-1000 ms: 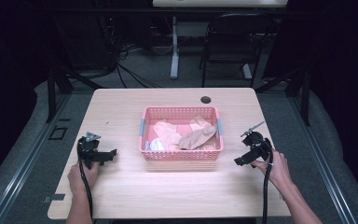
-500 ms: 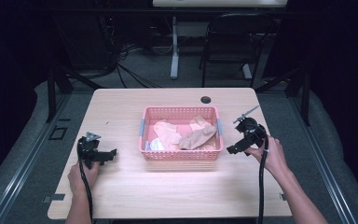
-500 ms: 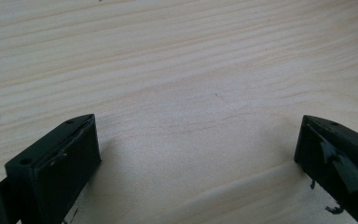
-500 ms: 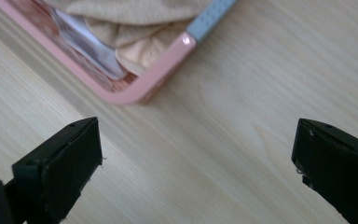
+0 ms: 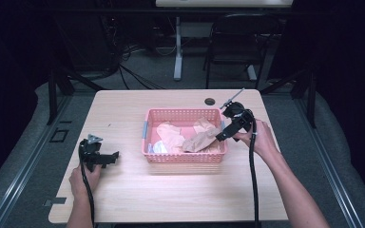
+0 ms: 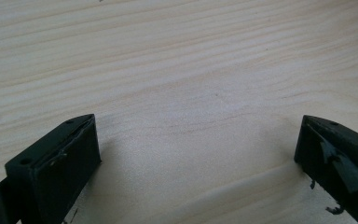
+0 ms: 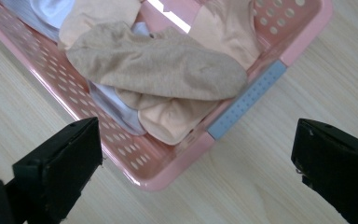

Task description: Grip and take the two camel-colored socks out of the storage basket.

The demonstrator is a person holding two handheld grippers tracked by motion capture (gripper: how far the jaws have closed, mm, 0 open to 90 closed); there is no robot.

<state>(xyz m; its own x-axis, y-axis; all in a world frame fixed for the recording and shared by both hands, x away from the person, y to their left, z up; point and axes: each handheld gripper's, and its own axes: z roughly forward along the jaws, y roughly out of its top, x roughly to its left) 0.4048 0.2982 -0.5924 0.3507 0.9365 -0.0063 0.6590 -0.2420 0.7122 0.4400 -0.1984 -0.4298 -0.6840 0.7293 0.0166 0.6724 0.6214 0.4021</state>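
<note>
The pink basket [image 5: 185,156] of socks [image 7: 163,65] sits mid-table. The right gripper [image 5: 221,137], jaws wide and empty, hangs over its right end, probably reaching; next it must lower onto the brown sock. The left gripper [image 5: 114,156], also wide and empty, rests near-left.

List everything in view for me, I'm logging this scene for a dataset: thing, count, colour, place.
table: one, light wood, centre of the high view
basket: one, pink with blue-grey handle patches, mid-table
socks: several, tan, peach and white, piled in the basket; exact count unclear
grommet: one, dark, far edge of the table
chair: one, black, on the floor beyond the table
left gripper: one, black, jaws apart, low over bare table left of the basket
right gripper: one, black, jaws apart, at the basket's right end
hands: two, one holding each gripper
</note>
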